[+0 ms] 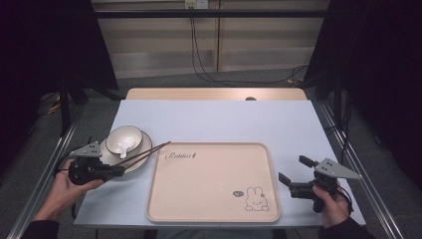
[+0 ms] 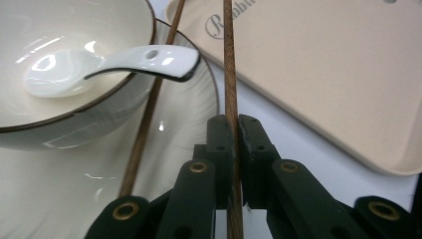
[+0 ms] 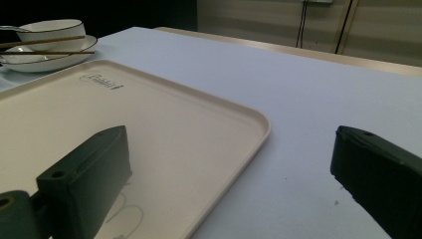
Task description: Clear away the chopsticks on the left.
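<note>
Pale blue table covering [image 1: 214, 119] carries everything. Nearest, the right gripper [image 1: 294, 175] is held with jaws wide apart and nothing between them, just beside the empty beige tray [image 1: 214, 209]. The left gripper [image 2: 235, 130] is clamped on one chopstick [image 2: 229, 64]; the second chopstick [image 2: 149, 104] lies loose on the plate [image 2: 189, 119]. A level, slow lift is probably best, so that its twin is not disturbed. Farther off, the bowl [image 2: 74, 107] on the plate holds a white spoon [image 2: 114, 67].

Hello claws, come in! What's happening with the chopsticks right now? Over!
Left claw shut on one chopstick. Second chopstick lies loose on the plate. Right claw open, idle beside the tray. Nothing in the way.
</note>
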{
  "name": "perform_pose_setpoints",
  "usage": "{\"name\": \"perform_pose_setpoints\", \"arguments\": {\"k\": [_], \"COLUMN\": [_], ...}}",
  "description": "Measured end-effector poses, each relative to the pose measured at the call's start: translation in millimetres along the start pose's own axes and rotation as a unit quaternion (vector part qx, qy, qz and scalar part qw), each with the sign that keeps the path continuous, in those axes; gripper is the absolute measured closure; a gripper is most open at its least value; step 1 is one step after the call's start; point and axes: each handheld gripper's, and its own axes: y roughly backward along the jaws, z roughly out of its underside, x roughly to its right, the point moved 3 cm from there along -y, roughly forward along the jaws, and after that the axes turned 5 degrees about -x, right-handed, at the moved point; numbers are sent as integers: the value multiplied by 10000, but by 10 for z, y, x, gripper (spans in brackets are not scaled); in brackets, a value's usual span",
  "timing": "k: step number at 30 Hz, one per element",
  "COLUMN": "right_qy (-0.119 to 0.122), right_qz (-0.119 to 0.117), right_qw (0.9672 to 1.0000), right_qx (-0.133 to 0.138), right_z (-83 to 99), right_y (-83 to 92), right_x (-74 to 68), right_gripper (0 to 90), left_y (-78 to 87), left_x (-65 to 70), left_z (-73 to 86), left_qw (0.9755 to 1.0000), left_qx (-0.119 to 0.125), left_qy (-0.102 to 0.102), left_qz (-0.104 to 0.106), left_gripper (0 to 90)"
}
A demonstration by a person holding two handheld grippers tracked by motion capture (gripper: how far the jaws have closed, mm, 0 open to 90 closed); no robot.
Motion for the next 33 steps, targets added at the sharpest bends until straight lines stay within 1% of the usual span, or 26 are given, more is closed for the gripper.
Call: {"name": "perform_pose_setpoints", "arguments": {"k": [2,3,4,5,6,7,8,9,10,11,12,14,15,17,18,20,21,23,24,25,26,27,31,32,33], "right_qy": [18,14,0,1,1,-12,-14,-14,-25,-16,-30,-36,-39,-40,-46,-52,-44,-53,-42,-42,-45,-48,-60,-61,-63], "right_qz": [15,28,32,31,31,37,28,28,39,39,44,59,44,63,59,43,41,60,58,58,59,67,52,53,53], "right_qw": [10000,10000,10000,10000,10000,10000,10000,10000,10000,10000,10000,9999,9999,9999,9999,9999,9999,9999,9999,9999,9999,9999,9999,9999,9999], "right_qx": [20,29,28,35,35,42,49,49,59,58,66,93,93,98,103,108,107,104,108,108,104,101,96,97,101], "right_z": [-1,-1,-1,0,0,-1,-2,-2,-3,-2,-2,-4,-5,-5,-5,-6,-5,-5,-5,-5,-4,-4,-4,-4,-5], "right_y": [0,0,0,-2,-2,-5,-6,-6,-7,-6,-8,-7,-6,-9,-10,-7,-7,-10,-10,-10,-10,-11,-13,-13,-14], "right_x": [5,6,6,3,3,3,0,0,0,2,2,6,5,5,3,0,1,2,1,1,1,2,-3,-3,-3], "right_gripper": [21,21,22,21,21,22,21,21,22,22,21,22,21,22,22,22,22,22,22,22,22,22,21,22,22], "left_y": [-3,0,2,6,6,1,7,11,12,11,13,1,-13,-34,-46,-76,-94,-119,-140,-140,-153,-161,-203,-209,-216], "left_x": [43,62,83,126,126,149,166,186,211,233,256,307,329,365,384,422,445,490,528,528,537,542,625,648,674], "left_z": [5,8,13,13,13,7,0,-11,-22,-30,-38,-53,-61,-76,-84,-99,-107,-123,-137,-137,-145,-155,-217,-236,-256], "left_qw": [9999,9998,9996,9994,9994,9992,9990,9987,9983,9979,9978,9975,9975,9975,9973,9970,9968,9963,9961,9961,9954,9952,9943,9942,9932], "left_qx": [92,132,152,163,163,190,169,198,272,296,256,252,272,237,264,279,285,303,307,307,305,285,375,411,490], "left_qy": [118,170,223,290,290,348,405,468,506,566,609,643,648,657,680,718,732,797,808,808,891,923,985,984,1031], "left_qz": [-7,34,68,53,53,77,37,42,94,129,97,125,95,114,121,83,118,109,195,195,164,133,140,157,229], "left_gripper": [848,847,847,848,847,847,847,847,846,846,846,846,846,846,846,847,846,846,846,845,845,846,847,846,846]}}
